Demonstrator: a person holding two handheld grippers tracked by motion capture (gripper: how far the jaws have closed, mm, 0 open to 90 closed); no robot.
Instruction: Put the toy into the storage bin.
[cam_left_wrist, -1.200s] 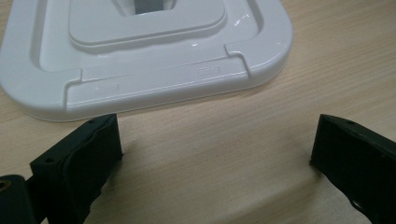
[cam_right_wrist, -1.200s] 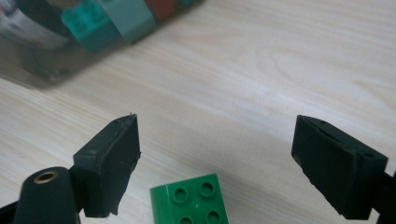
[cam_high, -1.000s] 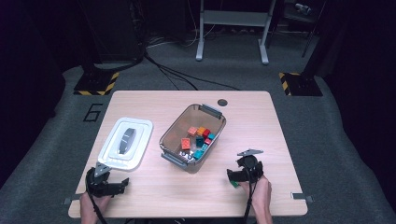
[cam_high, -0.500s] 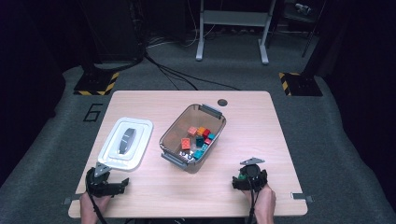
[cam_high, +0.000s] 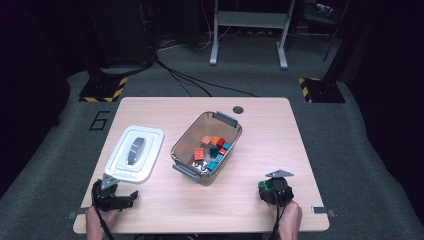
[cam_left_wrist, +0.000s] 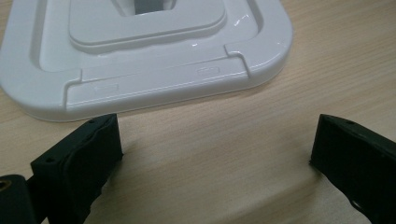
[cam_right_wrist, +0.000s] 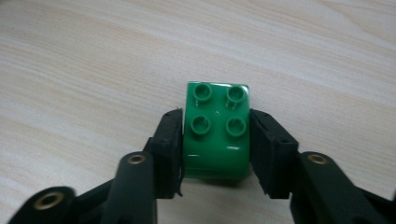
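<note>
the right claw (cam_right_wrist: 215, 140) has just been closing and now squeezes a green block (cam_right_wrist: 216, 130) from both sides. the block sits on the table (cam_high: 280, 135), near the front edge on the right, bumps facing up. the left claw (cam_left_wrist: 215, 154) is wide apart with nothing in it, low over the table just in front of the white lid (cam_left_wrist: 140, 60). a clear box (cam_high: 206, 147) with small blocks (cam_high: 212, 147) stands between them, farther back.

One green brick (cam_right_wrist: 216, 130), one bin (cam_high: 183, 142) of bricks, one white lid (cam_high: 136, 152), two tools.
</note>
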